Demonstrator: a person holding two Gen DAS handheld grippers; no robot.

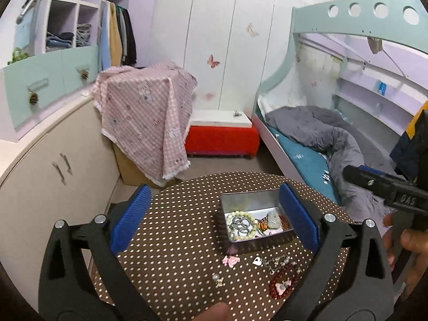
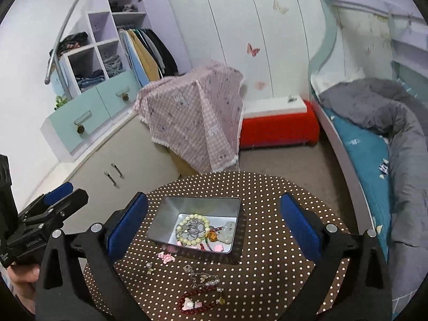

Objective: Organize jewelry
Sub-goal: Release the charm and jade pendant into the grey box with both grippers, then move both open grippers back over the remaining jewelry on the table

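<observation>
Roughly half sorted: pearl bracelet (image 2: pixel 193 227), chain and pendants already inside the open tin (image 2: pixel 198 206) on the dotted bench (image 2: pixel 267 281). Outside, near its front wall: pink bow (image 2: pixel 165 257), small charm (image 2: pixel 149 266), pearl chain (image 2: pixel 204 278), red bead bracelet (image 2: pixel 195 303). Left gripper (image 1: pixel 214 219) and right gripper (image 2: pixel 214 224) both spread wide, holding nothing, hovering above.

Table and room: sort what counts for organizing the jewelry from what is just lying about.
For the job:
- metal tin with bead bracelet and chain inside
- pink bow charm on the table
- red bead bracelet
- pearl chain
- small charm
- both grippers, open: left, right

Lying about:
- pink checked cloth
- red box
- grey duvet
- hanging clothes
</observation>
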